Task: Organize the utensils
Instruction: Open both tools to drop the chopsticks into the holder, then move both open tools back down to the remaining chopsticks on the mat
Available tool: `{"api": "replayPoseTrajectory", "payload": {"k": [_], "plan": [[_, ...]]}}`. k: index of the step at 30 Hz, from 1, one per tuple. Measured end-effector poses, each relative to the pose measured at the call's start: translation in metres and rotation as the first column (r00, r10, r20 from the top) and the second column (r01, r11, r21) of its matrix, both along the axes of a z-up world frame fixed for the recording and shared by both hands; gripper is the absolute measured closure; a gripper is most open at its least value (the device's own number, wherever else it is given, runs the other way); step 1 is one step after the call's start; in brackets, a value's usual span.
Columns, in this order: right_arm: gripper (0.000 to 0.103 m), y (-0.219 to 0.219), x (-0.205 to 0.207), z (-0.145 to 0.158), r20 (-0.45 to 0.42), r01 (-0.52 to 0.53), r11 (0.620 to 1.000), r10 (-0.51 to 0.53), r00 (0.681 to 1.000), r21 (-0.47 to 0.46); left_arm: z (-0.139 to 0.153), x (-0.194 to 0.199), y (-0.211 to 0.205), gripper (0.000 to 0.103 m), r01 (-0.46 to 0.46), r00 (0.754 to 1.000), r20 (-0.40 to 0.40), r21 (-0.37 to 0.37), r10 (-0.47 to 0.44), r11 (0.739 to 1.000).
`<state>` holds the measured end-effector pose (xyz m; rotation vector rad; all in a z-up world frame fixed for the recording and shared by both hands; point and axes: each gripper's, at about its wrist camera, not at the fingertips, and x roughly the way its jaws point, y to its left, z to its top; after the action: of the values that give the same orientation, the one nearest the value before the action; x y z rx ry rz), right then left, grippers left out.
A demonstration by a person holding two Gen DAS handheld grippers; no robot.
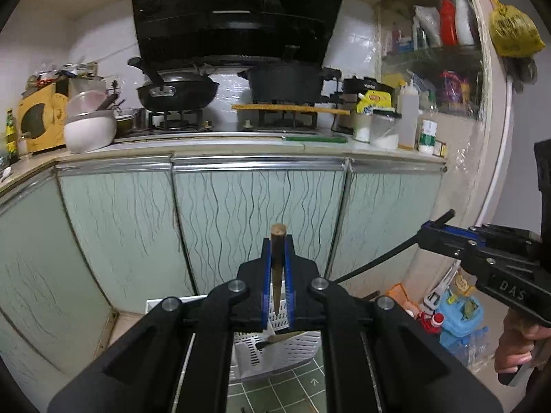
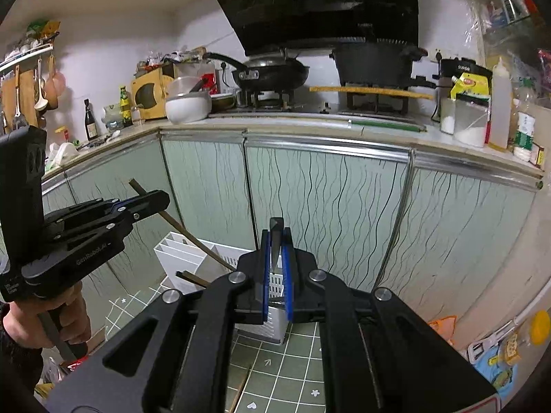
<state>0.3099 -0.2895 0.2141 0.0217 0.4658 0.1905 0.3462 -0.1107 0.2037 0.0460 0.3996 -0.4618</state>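
Left wrist | left gripper (image 1: 277, 258) clamps brown chopstick (image 1: 277, 241), right gripper (image 2: 275, 261) clamps black chopstick (image 2: 275, 230) | step: carrying | next: lower into white holder (image 2: 179, 251) at 6 o'clock

Brown chopstick (image 1: 277, 241) clamped upright; black chopstick (image 2: 276, 232) likewise; white holder (image 2: 193, 258) below

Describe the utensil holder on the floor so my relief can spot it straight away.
Start at the pale green cabinet doors under the stove. On the green floor tiles in front of them stands the holder, a white plastic box with upright dividers and perforated sides. It is the only white slotted thing down there; the clutter by the right wall is blue and orange.
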Motion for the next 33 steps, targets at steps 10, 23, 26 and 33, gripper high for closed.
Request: {"api": "replayPoseTrajectory", "payload": {"k": [10,23,26,33], "plan": [[0.097,0.003,0.038,-0.038,-0.092,-0.008,1.000,0.008,0.996,-0.001,-0.031,0.023,-0.019,0.096,0.044,0.999,-0.020,0.070,-0.043,0.997],[0.008,-0.013,0.006,-0.028,-0.023,0.091,0.996,-0.091,0.996,0.014,-0.026,-0.012,0.017,0.005,-0.062,0.997,0.057,0.070,0.058,0.996],[0.008,-0.009,-0.010,-0.023,-0.017,0.083,0.997,-0.083,0.996,0.000,-0.018,-0.030,0.025,0.005,-0.076,0.995,0.065,0.068,0.071,0.995],[0.008,0.003,-0.053,-0.010,0.023,0.078,0.997,-0.078,0.997,-0.015,-0.005,-0.077,0.034,0.005,-0.084,0.993,0.085,0.050,0.080,0.995]]}}
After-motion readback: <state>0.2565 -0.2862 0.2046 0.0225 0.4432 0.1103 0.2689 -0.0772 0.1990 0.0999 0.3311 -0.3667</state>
